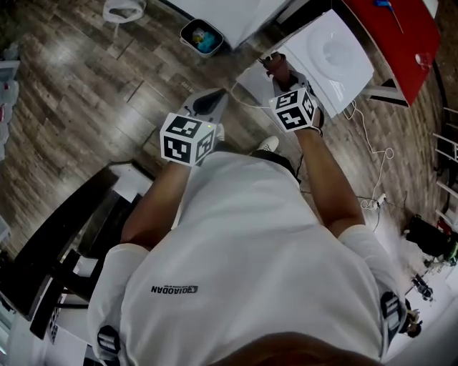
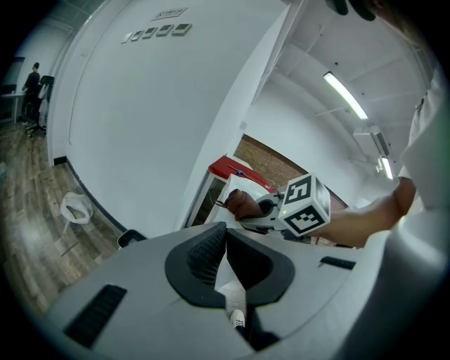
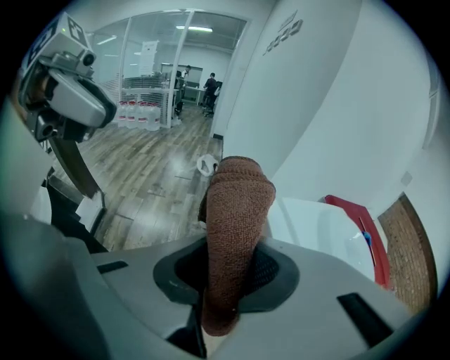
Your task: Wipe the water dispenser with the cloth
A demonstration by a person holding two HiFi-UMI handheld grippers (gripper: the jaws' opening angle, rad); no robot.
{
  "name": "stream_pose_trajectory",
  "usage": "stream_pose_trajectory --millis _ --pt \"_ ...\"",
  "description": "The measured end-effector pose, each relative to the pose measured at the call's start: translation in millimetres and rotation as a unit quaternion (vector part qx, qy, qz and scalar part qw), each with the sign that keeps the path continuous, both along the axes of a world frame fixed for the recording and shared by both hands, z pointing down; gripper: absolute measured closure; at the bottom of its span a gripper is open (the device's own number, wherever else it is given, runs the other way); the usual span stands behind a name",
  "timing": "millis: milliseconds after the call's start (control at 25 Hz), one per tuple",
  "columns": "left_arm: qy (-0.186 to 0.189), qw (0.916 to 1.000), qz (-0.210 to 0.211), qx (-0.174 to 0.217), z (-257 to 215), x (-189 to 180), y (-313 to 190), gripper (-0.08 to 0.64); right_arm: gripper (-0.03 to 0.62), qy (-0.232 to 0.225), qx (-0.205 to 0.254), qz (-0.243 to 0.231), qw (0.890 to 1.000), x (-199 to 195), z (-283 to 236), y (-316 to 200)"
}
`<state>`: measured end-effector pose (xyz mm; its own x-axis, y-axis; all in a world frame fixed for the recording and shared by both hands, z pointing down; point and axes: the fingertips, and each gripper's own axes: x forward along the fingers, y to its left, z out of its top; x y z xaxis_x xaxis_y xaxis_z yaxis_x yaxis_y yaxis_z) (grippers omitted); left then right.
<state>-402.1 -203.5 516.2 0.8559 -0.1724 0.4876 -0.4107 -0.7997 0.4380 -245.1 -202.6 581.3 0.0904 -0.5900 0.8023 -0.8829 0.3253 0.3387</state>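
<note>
The white water dispenser (image 1: 330, 51) stands ahead of me, beside a red table. My right gripper (image 1: 278, 71) is shut on a brown knitted cloth (image 3: 235, 211), which sticks out past the jaws. That cloth (image 1: 275, 65) hangs just short of the dispenser's near corner; touching or not, I cannot tell. In the right gripper view the dispenser's top (image 3: 327, 232) lies to the right of the cloth. My left gripper (image 1: 215, 100) hovers left of the dispenser, and its jaws (image 2: 226, 232) are shut with nothing between them. The left gripper view shows the right gripper (image 2: 261, 208) with the cloth (image 2: 241, 204) in front of the dispenser.
A red table (image 1: 401, 36) stands behind the dispenser. White cables (image 1: 368, 146) trail on the wooden floor to the right. A dark bin (image 1: 202, 36) and a white stool (image 1: 123, 10) sit by the curved white wall. A black desk (image 1: 61, 239) is at my left.
</note>
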Motion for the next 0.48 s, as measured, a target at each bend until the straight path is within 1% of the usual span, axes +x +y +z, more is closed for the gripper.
stream_pose_trajectory --millis 160,320,480 --pt "-0.008 0.9999 0.008 -0.007 9.7 -3.6 6.6 0.560 0.518 -0.003 -0.027 0.008 1.000 -3.9 34.5 -2.3" --pt "-0.016 0.9997 -0.003 -0.021 18.8 -10.2 5.8 0.558 0.518 0.006 -0.056 0.014 0.998 -0.6 75.1 0.1" --pt "-0.021 0.9995 -0.011 -0.022 19.7 -16.2 1.7 0.558 0.518 0.018 -0.086 0.011 0.996 0.5 117.7 1.4"
